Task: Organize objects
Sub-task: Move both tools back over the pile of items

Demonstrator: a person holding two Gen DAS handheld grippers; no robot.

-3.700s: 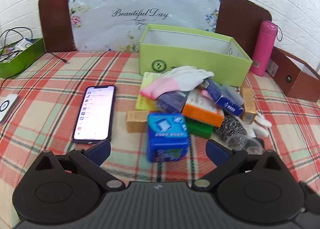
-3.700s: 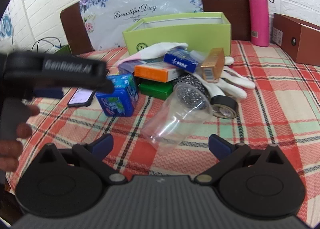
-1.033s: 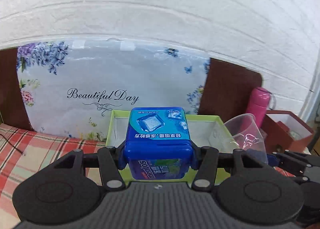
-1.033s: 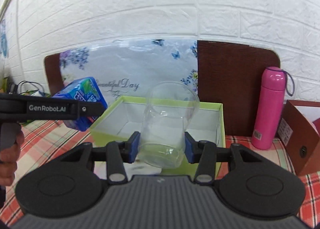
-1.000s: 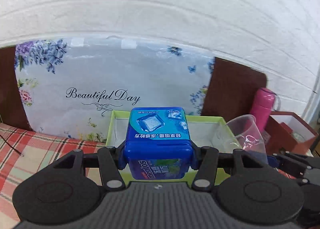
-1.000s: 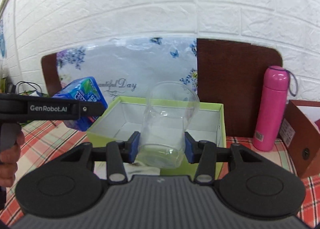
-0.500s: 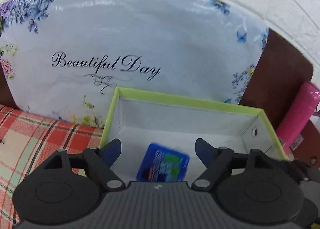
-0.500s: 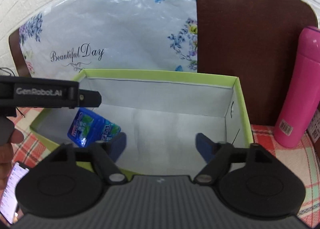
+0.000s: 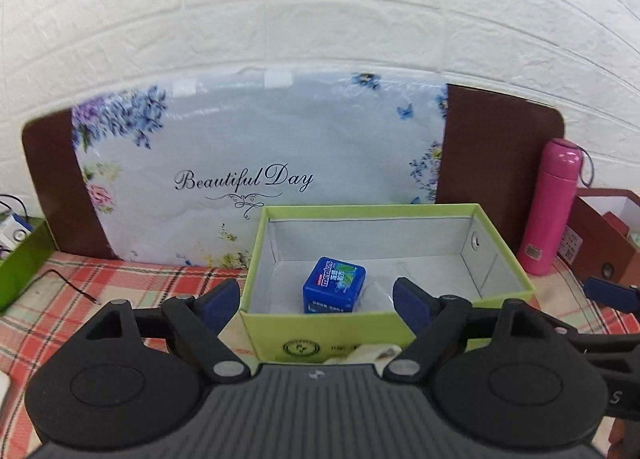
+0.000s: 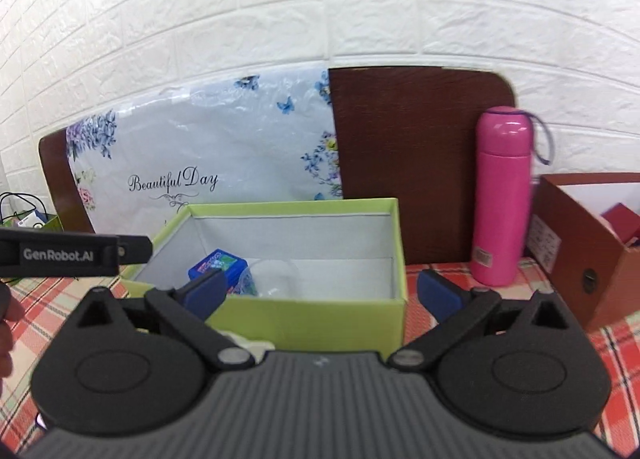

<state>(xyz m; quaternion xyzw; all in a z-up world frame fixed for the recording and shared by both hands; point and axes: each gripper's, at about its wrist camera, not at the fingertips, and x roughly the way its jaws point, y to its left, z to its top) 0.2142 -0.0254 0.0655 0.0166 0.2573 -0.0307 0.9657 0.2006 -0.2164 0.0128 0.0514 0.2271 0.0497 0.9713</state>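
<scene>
Green box, left view: the box (image 9: 360,323) sits on the plaid counter (image 9: 132,283), open at the top, just beyond the left tool (image 9: 316,295).
Mint tin: the tin (image 9: 334,290) lies on the box floor, near its left half; a clear cup (image 9: 378,293) lies just right of it, faint and hard to trace.
Left tool state: jaws wide apart, holding nothing, hanging above the near wall of the box.
Near edge: something white (image 9: 368,351) shows below the box front, half hidden by the tool body.
Right view, box: the same box (image 10: 320,319), with tin (image 10: 218,265) and cup (image 10: 272,275) side by side at its left end; the right end is bare.
Right tool state: the right tool (image 10: 320,293) is spread open and empty, above the near wall.
Off to the right: a pink flask (image 10: 502,199) and a brown box (image 10: 580,259), apart from the green one.
Step in hand: both drops look finished; the tools are free.
Next move: probably swing back toward the near side for more loose items, picking one each, then place them in the bare right end so the cup is not crushed.
</scene>
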